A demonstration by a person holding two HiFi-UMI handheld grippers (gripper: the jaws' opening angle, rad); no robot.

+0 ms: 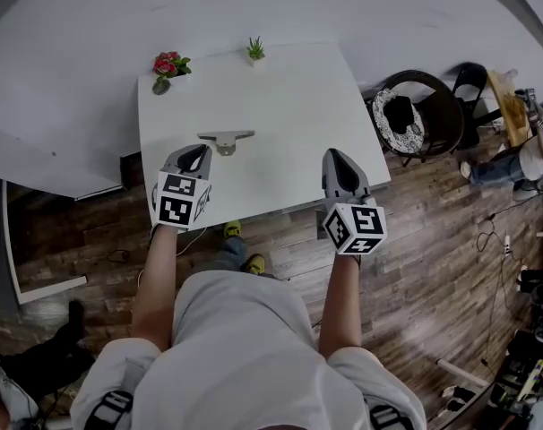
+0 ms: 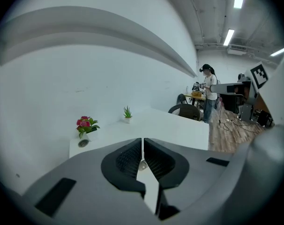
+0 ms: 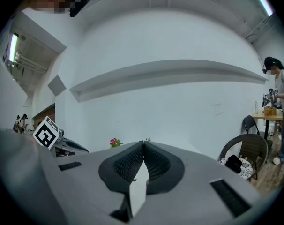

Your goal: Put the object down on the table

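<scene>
As far as I can judge, the task is done: the object (image 1: 225, 139) lies on the white table (image 1: 298, 106) and neither claw touches it. It sits in the near-left part of the tabletop, just beyond the tip of my left gripper (image 1: 198, 153) and well apart from my right gripper (image 1: 337, 159). In the left gripper view the two ribbed pads meet in a thin line with nothing between them, so that claw is closed and empty. The right gripper view shows the same, pads together on nothing. Both grippers hang over the table's near edge. The object is pale grey, close in tone to the tabletop. It is a flat bar lying crosswise with a short stub pointing toward me from its middle, something like a small bracket; I cannot make out finer detail. It looks settled, well clear of the flowers (image 1: 168, 64) and the little green plant (image 1: 255, 49) at the far edge. I judge that nothing is left but to draw the grippers away.
</scene>
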